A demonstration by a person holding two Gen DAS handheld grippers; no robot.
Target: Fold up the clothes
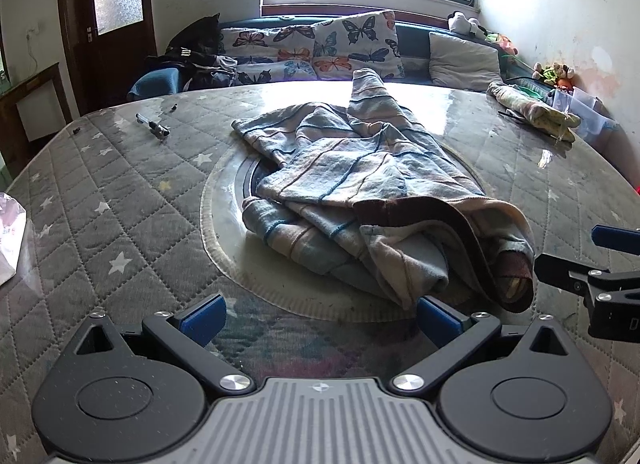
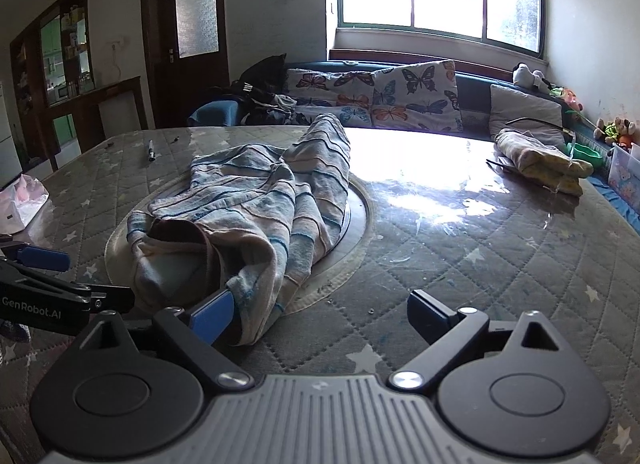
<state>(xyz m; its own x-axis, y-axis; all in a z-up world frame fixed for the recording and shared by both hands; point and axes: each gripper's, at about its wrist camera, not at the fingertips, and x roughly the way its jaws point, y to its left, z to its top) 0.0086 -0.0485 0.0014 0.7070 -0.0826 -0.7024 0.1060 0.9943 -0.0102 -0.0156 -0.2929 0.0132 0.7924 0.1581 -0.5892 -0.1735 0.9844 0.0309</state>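
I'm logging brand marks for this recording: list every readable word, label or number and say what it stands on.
"GenRobot.AI": white lettering on the side of the left gripper, seen in the right wrist view.
White bag at the table's left edge: red print, too blurred to read.
Nothing else is legible.

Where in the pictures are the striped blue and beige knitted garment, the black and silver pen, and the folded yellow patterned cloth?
Striped blue and beige knitted garment (image 1: 360, 168): left wrist view, middle of its crumpled body.
Black and silver pen (image 1: 154, 126): left wrist view, its barrel.
Folded yellow patterned cloth (image 2: 540, 160): right wrist view, its top fold.
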